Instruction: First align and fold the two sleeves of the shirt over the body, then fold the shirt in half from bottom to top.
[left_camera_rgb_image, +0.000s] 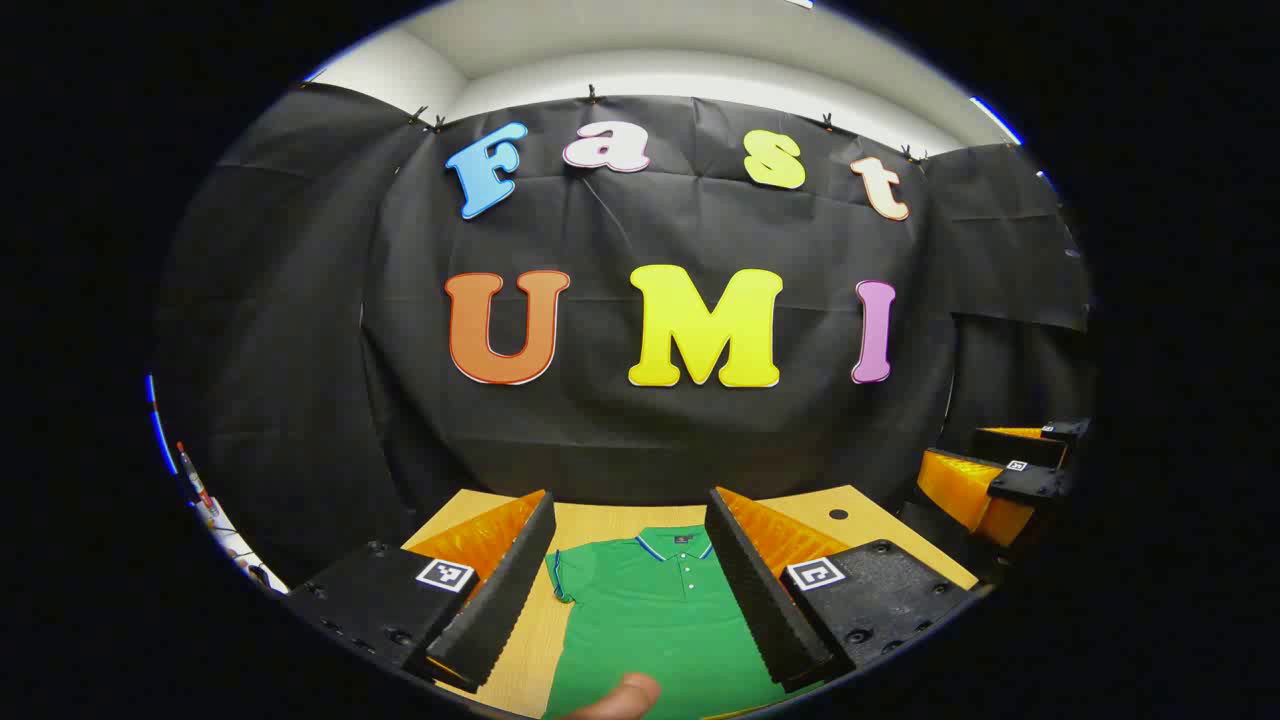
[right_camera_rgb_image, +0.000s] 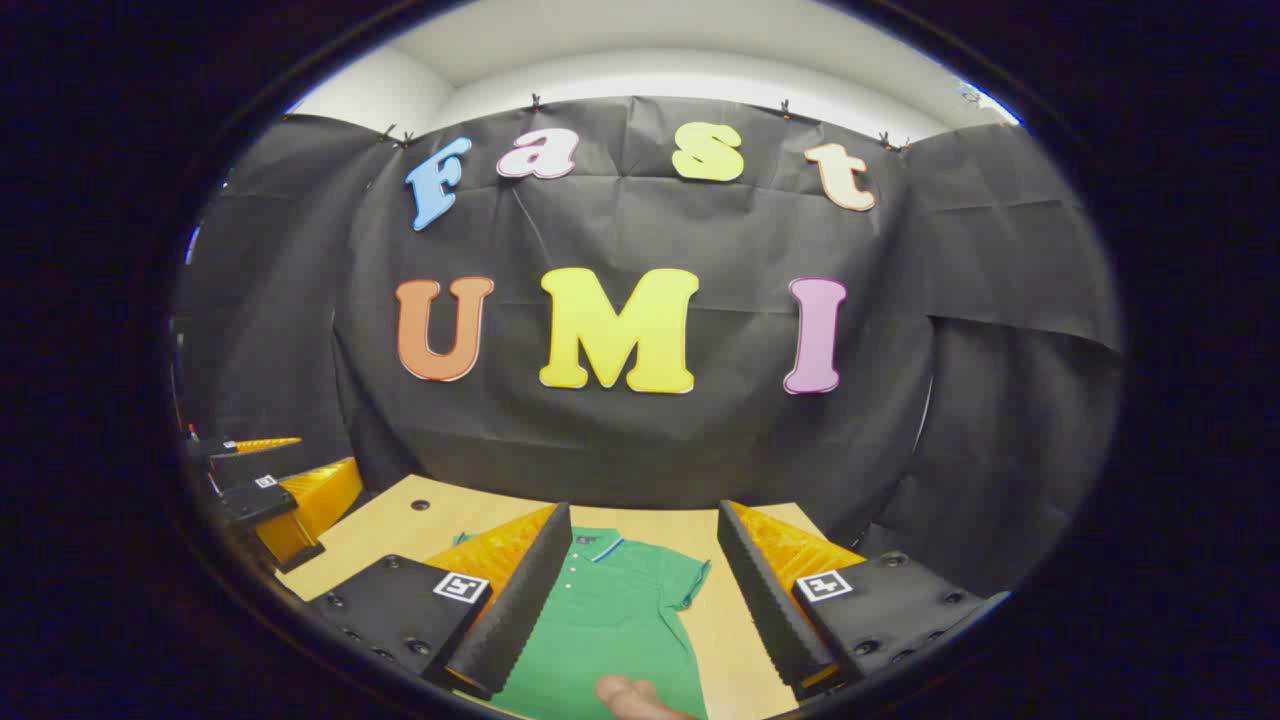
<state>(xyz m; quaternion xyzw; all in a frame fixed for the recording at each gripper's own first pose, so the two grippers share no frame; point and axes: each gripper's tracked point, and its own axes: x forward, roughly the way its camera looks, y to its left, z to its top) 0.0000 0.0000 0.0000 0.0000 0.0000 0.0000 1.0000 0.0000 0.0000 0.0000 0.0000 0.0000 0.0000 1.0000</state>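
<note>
A green polo shirt (left_camera_rgb_image: 655, 620) with a striped collar lies flat on the wooden table (left_camera_rgb_image: 850, 520), collar toward the back wall. In the left gripper view my left gripper (left_camera_rgb_image: 630, 590) hangs open above its left shoulder and short sleeve (left_camera_rgb_image: 562, 572), nothing between the fingers. The right gripper view has the same shirt (right_camera_rgb_image: 605, 625) with its right sleeve (right_camera_rgb_image: 690, 580) spread out, and my right gripper (right_camera_rgb_image: 640, 590) stands open above it. The right gripper (left_camera_rgb_image: 1000, 475) also appears at the far right of the left gripper view. A fingertip (left_camera_rgb_image: 625, 697) pokes in at the bottom edge.
The wooden table (right_camera_rgb_image: 400, 525) has a small dark hole (right_camera_rgb_image: 420, 505) near its back left and another hole (left_camera_rgb_image: 838, 514) seen at the back right. The black cloth wall closes the table's far side. The left gripper (right_camera_rgb_image: 260, 490) shows at the left of the right gripper view.
</note>
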